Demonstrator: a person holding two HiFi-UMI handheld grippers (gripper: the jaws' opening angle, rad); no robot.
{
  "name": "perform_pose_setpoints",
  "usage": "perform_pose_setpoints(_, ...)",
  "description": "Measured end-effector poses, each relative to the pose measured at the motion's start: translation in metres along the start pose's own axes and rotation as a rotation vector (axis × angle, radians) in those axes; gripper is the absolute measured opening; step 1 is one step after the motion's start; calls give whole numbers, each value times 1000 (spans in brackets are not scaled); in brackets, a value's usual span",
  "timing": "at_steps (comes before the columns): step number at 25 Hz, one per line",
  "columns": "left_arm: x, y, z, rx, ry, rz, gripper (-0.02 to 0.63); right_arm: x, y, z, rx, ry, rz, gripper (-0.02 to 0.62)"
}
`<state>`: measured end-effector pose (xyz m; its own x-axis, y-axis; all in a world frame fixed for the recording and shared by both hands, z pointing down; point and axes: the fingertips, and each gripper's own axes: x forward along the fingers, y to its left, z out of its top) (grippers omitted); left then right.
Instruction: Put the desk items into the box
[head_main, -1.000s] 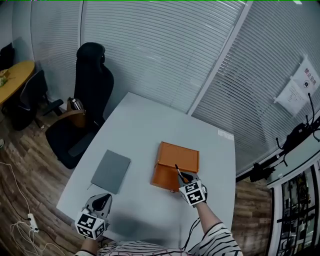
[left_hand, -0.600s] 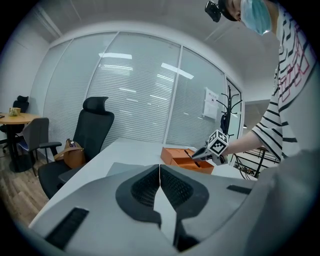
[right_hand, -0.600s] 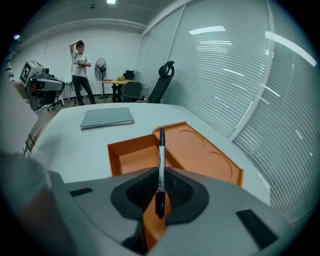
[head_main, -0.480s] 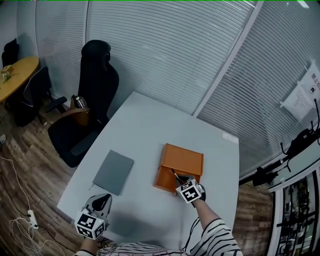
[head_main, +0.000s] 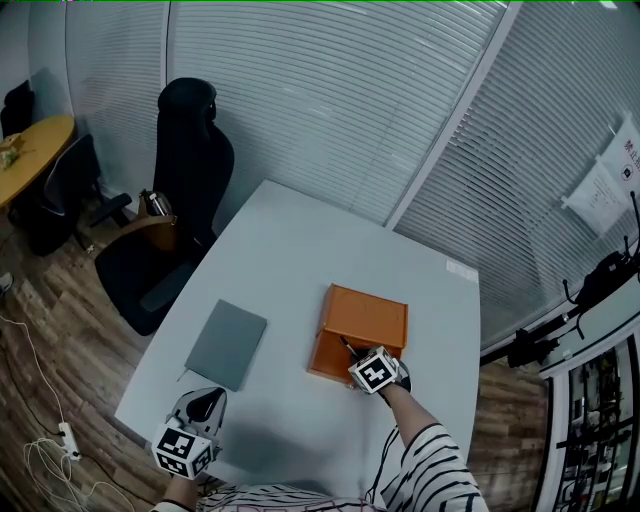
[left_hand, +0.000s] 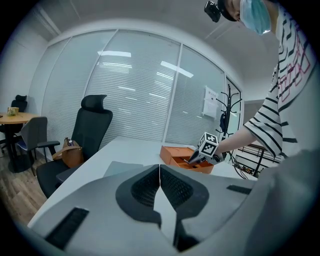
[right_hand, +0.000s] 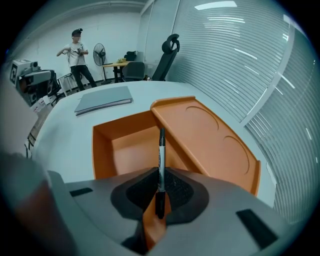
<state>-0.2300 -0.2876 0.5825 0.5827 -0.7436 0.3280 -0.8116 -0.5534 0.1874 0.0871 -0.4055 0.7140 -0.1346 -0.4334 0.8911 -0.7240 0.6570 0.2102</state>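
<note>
An open orange box (head_main: 331, 350) with its lid (head_main: 368, 313) folded back lies on the white table (head_main: 290, 260). My right gripper (head_main: 357, 358) hovers at the box's near edge, shut on a black-and-white marker pen (right_hand: 161, 162) that points out over the box's inside (right_hand: 131, 145). A grey notebook (head_main: 226, 343) lies flat to the left of the box. My left gripper (head_main: 200, 408) rests low at the table's near left corner with its jaws together and nothing between them. In the left gripper view the box (left_hand: 186, 157) and the right gripper's marker cube (left_hand: 210, 144) show far ahead.
A black office chair (head_main: 178, 190) stands off the table's left side with a brown bag (head_main: 152, 225) on a seat beside it. Blinds and glass walls (head_main: 330, 90) run behind the table. A person (right_hand: 76, 57) stands far off in the right gripper view.
My right gripper with the pen has moved forward, from just short of the box's near edge to over the open box. The left gripper has stayed put.
</note>
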Motion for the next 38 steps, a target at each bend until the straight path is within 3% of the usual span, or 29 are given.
perform_pose_setpoints(21,5,-10,-5,0,14,-26,25,18,7,-12,13,82,-6,57)
perform_pose_setpoints(28,6,-15,-6,0,21,-34,25,18,3,-14,72,68,-5,58)
perform_pose_setpoints(38,1,-18,-6,7,14,-41,25,4,-8,-2,114,-14,-91,102)
